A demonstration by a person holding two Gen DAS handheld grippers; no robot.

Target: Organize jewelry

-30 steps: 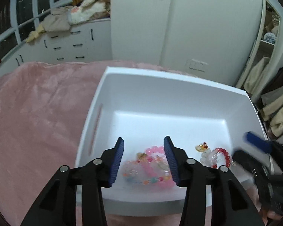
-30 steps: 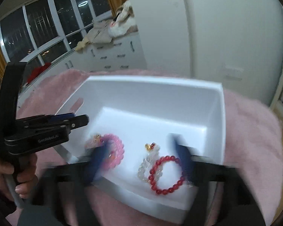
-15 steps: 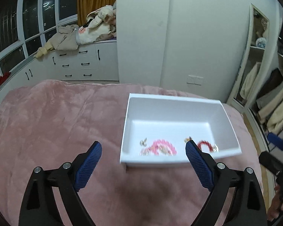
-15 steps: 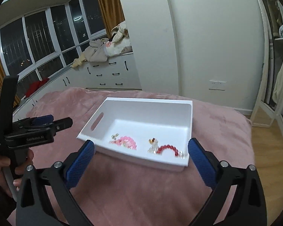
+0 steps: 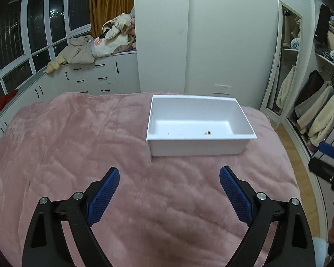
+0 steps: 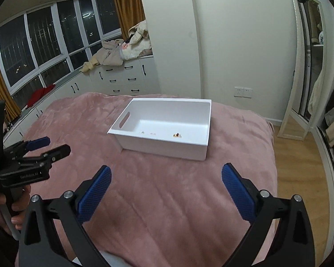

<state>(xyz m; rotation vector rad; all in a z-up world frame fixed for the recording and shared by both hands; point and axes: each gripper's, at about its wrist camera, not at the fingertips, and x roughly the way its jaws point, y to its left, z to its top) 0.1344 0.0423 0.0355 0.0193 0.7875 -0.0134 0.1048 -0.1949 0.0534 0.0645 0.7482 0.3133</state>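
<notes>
A white plastic box stands on the pink bed cover; it also shows in the right wrist view. Its near wall hides most of the bracelets inside; only small bits of jewelry show above it, also in the right wrist view. My left gripper is open wide and empty, well back from the box. My right gripper is open wide and empty, also back from it. The left gripper also shows at the left of the right wrist view.
The pink blanket covers the bed around the box. White drawers with piled clothes stand at the back left. A mirror and an open wardrobe are on the right. Wood floor lies beyond the bed's right edge.
Both grippers pulled back and up from inside the box and opened wide. The box now looks small and farther away, and its near wall hides the bracelets.
</notes>
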